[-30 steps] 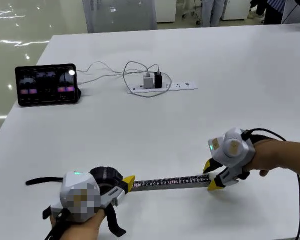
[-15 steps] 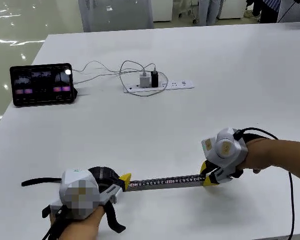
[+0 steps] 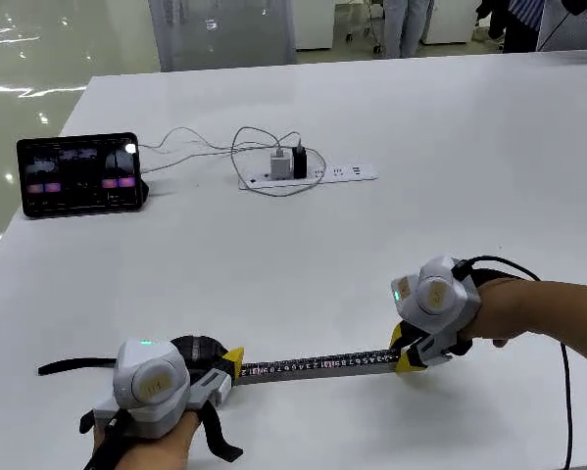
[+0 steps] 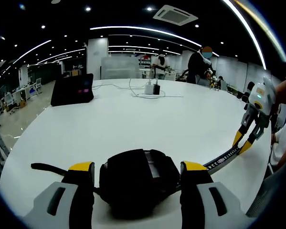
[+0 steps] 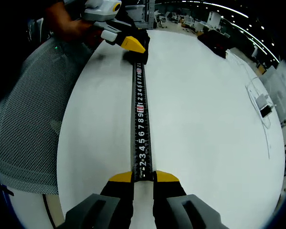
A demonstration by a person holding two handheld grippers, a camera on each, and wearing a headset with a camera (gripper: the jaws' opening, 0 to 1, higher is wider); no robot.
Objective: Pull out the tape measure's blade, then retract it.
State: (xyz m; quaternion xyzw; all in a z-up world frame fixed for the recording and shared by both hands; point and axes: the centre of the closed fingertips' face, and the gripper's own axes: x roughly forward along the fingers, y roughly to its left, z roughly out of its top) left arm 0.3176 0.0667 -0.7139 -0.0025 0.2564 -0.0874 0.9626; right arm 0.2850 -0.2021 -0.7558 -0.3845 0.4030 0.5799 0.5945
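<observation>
Our left gripper (image 3: 226, 370) clamps the black rounded tape measure case (image 4: 138, 179) between its jaws; our right gripper (image 5: 143, 177) pinches the dark numbered blade (image 5: 140, 109), which runs straight ahead of it to the case.

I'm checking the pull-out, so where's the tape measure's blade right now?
In the head view, the blade lies on the table near its front edge, stretched from the case in the left tongs, at left, to the right tongs pinching its tip.

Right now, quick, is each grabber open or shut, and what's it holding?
Left gripper: shut on the tape measure case.
Right gripper: shut on the end of the blade.
</observation>
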